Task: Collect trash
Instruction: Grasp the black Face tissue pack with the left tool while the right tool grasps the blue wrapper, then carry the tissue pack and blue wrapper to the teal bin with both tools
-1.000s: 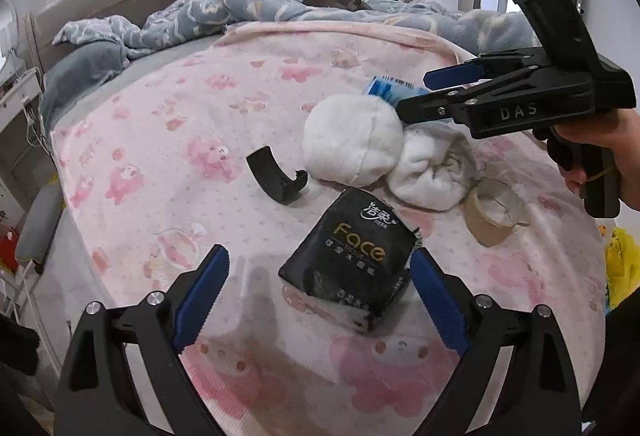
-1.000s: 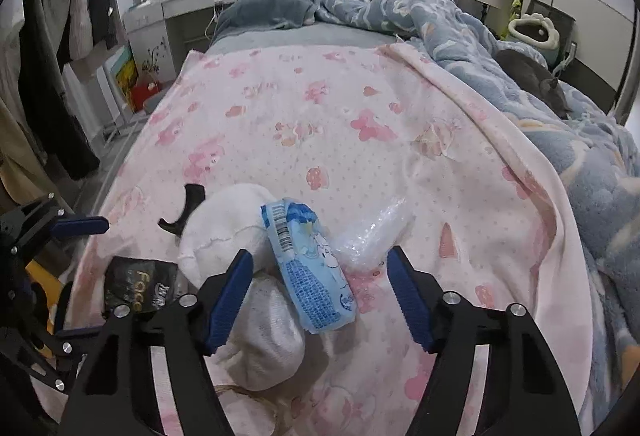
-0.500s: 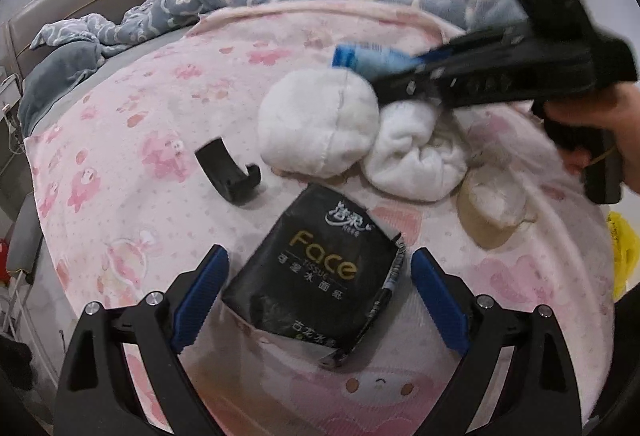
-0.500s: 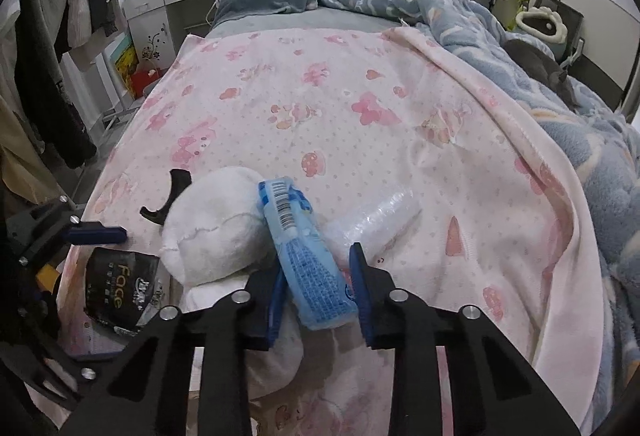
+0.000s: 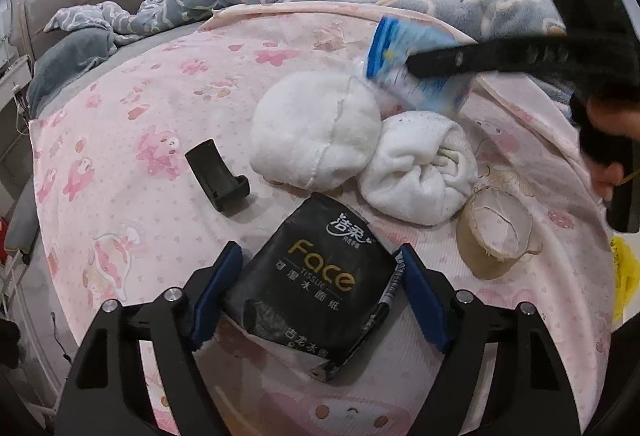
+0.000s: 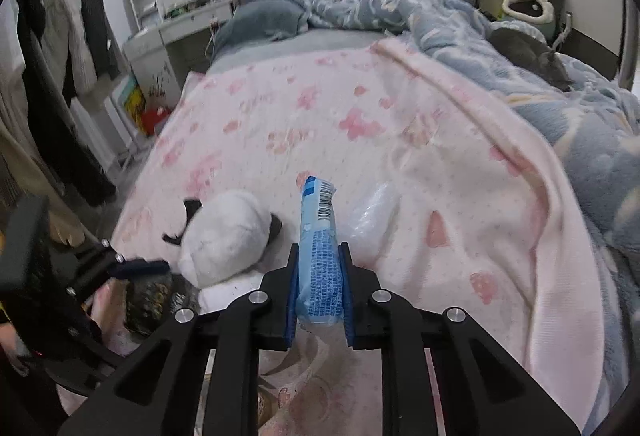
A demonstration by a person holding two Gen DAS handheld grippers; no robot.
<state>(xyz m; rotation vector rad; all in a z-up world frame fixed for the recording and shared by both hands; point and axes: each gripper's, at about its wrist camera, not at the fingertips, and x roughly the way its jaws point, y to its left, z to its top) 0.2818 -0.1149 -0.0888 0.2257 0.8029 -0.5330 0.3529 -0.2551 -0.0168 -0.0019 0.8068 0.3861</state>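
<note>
Both grippers are busy on the pink bed cover (image 5: 132, 84). The right gripper (image 6: 319, 294) has squeezed its blue pads tight on a blue and white wrapper (image 6: 320, 236). That wrapper is thin and crinkly, with a barcode near its top end. It sticks up out of the pads, and in the left view it is above the cover, over the white things. A clear plastic scrap (image 6: 374, 212) lies just beside it on the cover.

The left gripper (image 5: 318, 294) has a black tissue pack (image 5: 316, 284) between its pads. Its jaws have just been closing in. They sit close on both sides of the pack, but it is hard to tell if they press it yet. The pack is soft and wrinkled, with gold letters on it, and it lies flat on the cover.

Behind the pack are a round white plush thing (image 5: 316, 132) and a rolled white towel (image 5: 420, 168), touching each other. A black clip (image 5: 218, 176) lies to the left, apart from them. A tan tape roll (image 5: 494, 236) sits to the right, near the towel.

The cover is bare toward the blue blanket (image 6: 560, 96). The bed edge drops off on the left.
</note>
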